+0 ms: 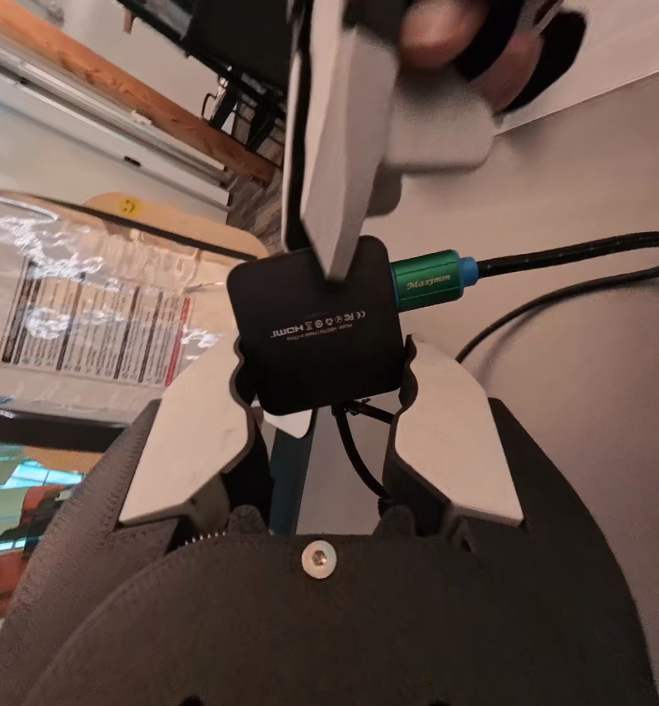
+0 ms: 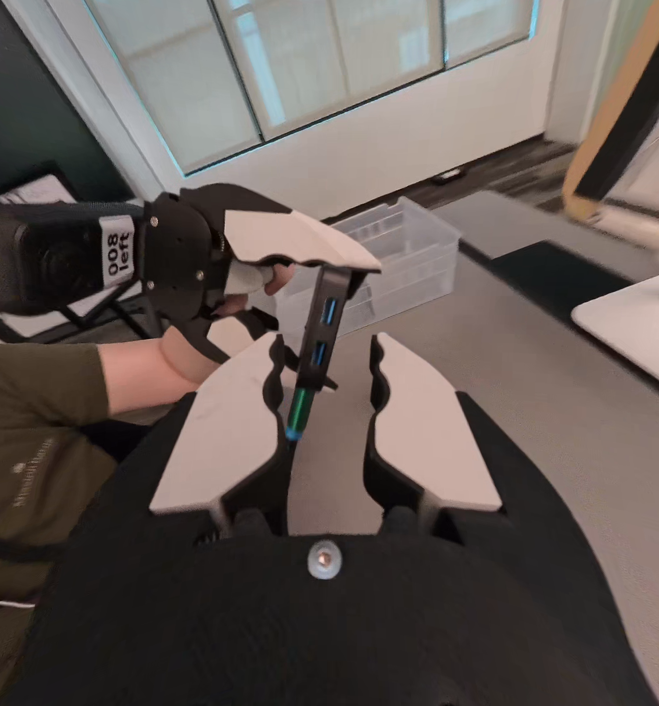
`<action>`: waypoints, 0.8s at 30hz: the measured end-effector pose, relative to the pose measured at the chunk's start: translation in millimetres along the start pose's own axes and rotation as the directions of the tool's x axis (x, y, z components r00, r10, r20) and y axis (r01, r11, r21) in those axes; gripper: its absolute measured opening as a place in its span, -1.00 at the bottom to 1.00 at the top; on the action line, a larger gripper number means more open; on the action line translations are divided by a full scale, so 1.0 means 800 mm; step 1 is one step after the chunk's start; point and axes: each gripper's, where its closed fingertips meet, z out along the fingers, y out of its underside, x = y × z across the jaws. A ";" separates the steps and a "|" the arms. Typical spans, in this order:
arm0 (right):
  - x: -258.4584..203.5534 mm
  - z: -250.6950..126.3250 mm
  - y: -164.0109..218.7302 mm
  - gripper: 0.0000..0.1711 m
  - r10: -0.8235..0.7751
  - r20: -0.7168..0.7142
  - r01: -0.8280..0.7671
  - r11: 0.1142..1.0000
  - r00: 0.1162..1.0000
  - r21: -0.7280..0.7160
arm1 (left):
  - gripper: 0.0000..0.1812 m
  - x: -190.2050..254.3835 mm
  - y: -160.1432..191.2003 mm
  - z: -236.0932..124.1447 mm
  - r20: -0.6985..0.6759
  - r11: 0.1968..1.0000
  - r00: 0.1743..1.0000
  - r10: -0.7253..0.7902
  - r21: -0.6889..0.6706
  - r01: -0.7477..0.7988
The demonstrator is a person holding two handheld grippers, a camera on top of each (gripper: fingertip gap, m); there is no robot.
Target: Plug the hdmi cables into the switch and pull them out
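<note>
Left wrist view shows the left gripper (image 1: 322, 366) clamped on the black switch (image 1: 316, 324), whose near edge and thin lead are partly hidden between the fingers. White print marks the switch face; gold lettering sits on the green HDMI plug (image 1: 429, 279) seated in its side. The right gripper (image 2: 324, 366) (blurred in the left view) stands spread, holding nothing, above the grey worktop (image 2: 511, 382).

Soft daylight from the frosted window (image 2: 320, 65); wide-angle bending at edges, motion blur on the upper claw (image 1: 333, 275)
</note>
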 end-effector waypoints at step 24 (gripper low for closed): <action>0.092 -0.408 -0.045 -0.82 0.098 -0.352 0.128 0.814 0.931 0.566 | -0.19 -0.026 -0.063 -0.050 -0.117 0.867 0.927 -0.357 0.327 0.376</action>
